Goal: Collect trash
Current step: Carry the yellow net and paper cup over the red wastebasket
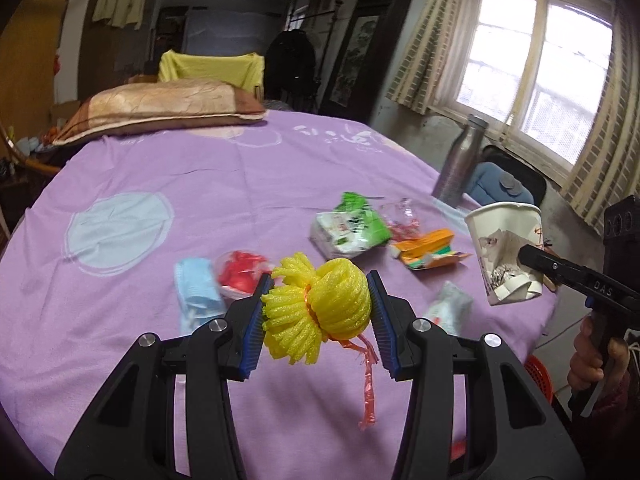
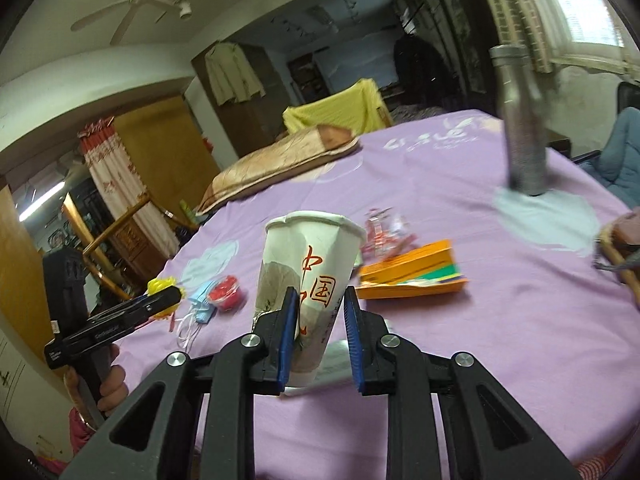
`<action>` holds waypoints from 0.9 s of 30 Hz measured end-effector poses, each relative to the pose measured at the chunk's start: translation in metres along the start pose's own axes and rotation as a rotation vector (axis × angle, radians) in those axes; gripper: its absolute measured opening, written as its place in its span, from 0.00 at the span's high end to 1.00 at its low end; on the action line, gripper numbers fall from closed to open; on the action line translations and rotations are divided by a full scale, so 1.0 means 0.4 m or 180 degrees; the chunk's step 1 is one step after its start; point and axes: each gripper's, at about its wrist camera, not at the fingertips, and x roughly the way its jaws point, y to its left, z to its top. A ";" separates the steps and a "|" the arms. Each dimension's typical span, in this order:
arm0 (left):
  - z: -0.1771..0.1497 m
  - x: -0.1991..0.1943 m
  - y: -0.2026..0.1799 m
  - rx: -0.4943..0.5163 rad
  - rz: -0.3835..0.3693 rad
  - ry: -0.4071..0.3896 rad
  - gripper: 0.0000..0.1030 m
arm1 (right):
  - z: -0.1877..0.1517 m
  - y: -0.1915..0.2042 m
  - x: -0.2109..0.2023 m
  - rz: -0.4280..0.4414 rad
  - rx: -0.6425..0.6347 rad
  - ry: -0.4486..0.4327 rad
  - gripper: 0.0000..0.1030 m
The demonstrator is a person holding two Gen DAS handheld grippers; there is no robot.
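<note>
Left hand-held gripper (image 1: pixel 316 312) clamped on yellow foam net (image 1: pixel 320 304), right hand-held gripper (image 2: pixel 320 320) clenched around paper cup (image 2: pixel 308 276), both raised above purple surface (image 1: pixel 160 184).

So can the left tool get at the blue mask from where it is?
Probably not yet: the left tool is already shut on the yellow foam net. The mask lies uncovered on the cloth just to its left, so once the net is dropped, the way looks free.

- The metal bottle (image 2: pixel 522 120) is smeared by motion blur in the right wrist view.
- The paper cup (image 2: pixel 308 280) hides part of the clear wrapper (image 2: pixel 380 228).
- The red basket (image 1: pixel 538 376) is mostly hidden behind the table edge.
</note>
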 end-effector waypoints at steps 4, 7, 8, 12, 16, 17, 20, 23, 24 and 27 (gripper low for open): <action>0.006 -0.004 -0.085 0.0148 -0.0149 -0.0017 0.54 | -0.010 -0.048 -0.081 -0.0130 0.0076 -0.0160 0.77; 0.009 -0.004 -0.149 0.0253 -0.0270 -0.0027 0.54 | -0.023 -0.084 -0.145 -0.0234 0.0126 -0.0262 0.77; 0.010 -0.004 -0.168 0.0284 -0.0313 -0.0028 0.54 | -0.028 -0.096 -0.167 -0.0272 0.0142 -0.0298 0.77; 0.007 0.002 -0.264 0.0447 -0.0521 -0.0019 0.54 | -0.050 -0.141 -0.256 -0.0429 0.0205 -0.0438 0.77; 0.003 0.013 -0.365 0.0606 -0.0759 0.0001 0.55 | -0.079 -0.193 -0.349 -0.0642 0.0286 -0.0582 0.77; 0.000 0.015 -0.385 0.0632 -0.0823 0.0012 0.54 | -0.089 -0.208 -0.377 -0.0709 0.0320 -0.0616 0.77; -0.013 0.035 -0.467 0.0742 -0.1027 0.0089 0.54 | -0.126 -0.256 -0.456 -0.0940 0.0395 -0.0695 0.77; -0.029 0.058 -0.548 0.0864 -0.1193 0.0179 0.54 | -0.173 -0.309 -0.523 -0.1219 0.0476 -0.0710 0.77; -0.038 0.064 -0.577 0.0906 -0.1260 0.0216 0.54 | -0.199 -0.337 -0.549 -0.1342 0.0537 -0.0693 0.77; -0.061 0.087 -0.653 0.1037 -0.1414 0.0343 0.54 | -0.259 -0.404 -0.587 -0.1611 0.0701 -0.0613 0.77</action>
